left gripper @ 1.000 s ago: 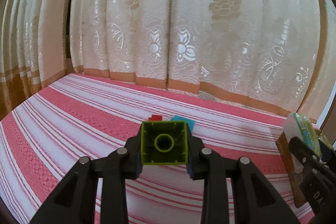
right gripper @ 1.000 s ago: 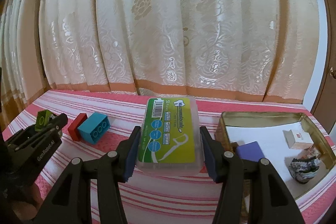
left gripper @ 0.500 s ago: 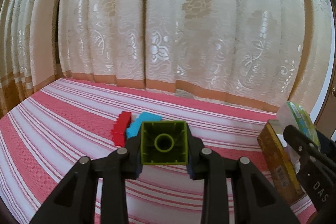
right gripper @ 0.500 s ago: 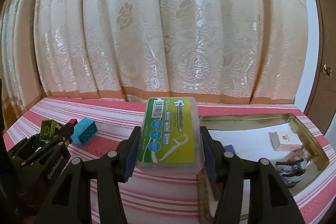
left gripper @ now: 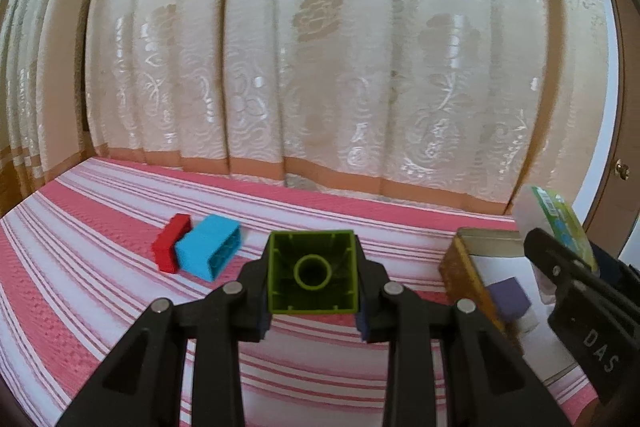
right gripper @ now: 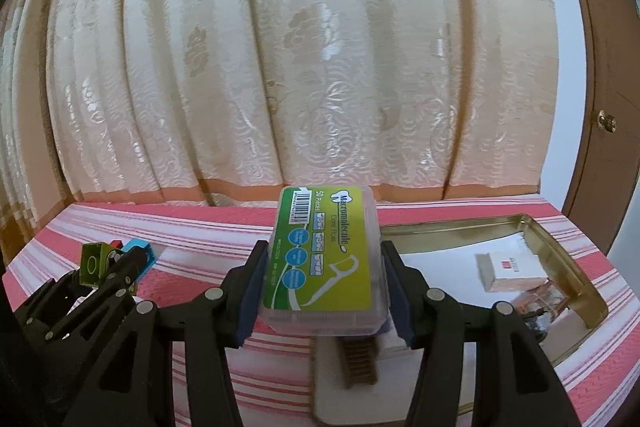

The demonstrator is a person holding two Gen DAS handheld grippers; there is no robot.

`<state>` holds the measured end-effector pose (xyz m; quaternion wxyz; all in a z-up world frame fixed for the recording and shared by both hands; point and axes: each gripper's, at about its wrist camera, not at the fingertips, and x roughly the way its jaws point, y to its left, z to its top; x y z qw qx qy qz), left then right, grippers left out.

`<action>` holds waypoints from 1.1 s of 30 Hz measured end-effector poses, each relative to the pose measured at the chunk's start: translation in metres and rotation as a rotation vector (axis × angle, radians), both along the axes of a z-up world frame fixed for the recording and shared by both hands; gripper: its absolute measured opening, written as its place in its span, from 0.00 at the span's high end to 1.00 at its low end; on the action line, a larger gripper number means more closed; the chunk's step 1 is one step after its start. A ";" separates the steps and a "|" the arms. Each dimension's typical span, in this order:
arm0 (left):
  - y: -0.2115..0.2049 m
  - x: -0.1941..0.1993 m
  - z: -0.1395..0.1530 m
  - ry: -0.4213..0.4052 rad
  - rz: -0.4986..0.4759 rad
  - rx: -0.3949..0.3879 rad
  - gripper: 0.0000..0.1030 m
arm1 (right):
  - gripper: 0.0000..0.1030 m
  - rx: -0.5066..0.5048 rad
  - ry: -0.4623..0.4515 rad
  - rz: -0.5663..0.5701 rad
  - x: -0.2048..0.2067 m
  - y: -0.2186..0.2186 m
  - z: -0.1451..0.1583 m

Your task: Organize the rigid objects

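Between the left gripper's point(left gripper: 313, 281) fingers: one green block point(left gripper: 312, 273), hollow side facing camera, clamped above the striped cloth point(left gripper: 80, 287). At ten o'clock, blue block point(left gripper: 208, 251) touching red block point(left gripper: 171, 242). Right gripper point(right gripper: 322, 281) clenches a floss-pick box point(right gripper: 326, 255) over the gold tin point(right gripper: 576, 267).

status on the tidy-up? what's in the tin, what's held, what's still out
Done: the gold tin already holds a purple block and a small white box. In hand: left gripper clamps the green brick; right gripper clamps the floss-pick box. Left: red brick and blue brick, on the striped cloth.
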<state>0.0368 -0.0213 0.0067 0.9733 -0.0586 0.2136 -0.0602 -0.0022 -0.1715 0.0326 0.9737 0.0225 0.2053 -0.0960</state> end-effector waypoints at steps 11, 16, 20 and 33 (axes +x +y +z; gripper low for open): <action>-0.038 -0.008 0.007 -0.024 -0.040 0.007 0.71 | 0.45 0.018 -0.009 -0.046 -0.010 -0.037 0.003; -0.057 -0.012 0.009 -0.031 -0.068 0.016 0.71 | 0.45 0.023 -0.008 -0.068 -0.014 -0.054 0.004; -0.073 -0.015 0.011 -0.036 -0.089 0.018 0.71 | 0.45 0.024 -0.008 -0.084 -0.016 -0.066 0.005; -0.129 -0.023 0.013 -0.040 -0.180 0.040 0.71 | 0.45 0.004 0.009 -0.154 -0.024 -0.113 0.000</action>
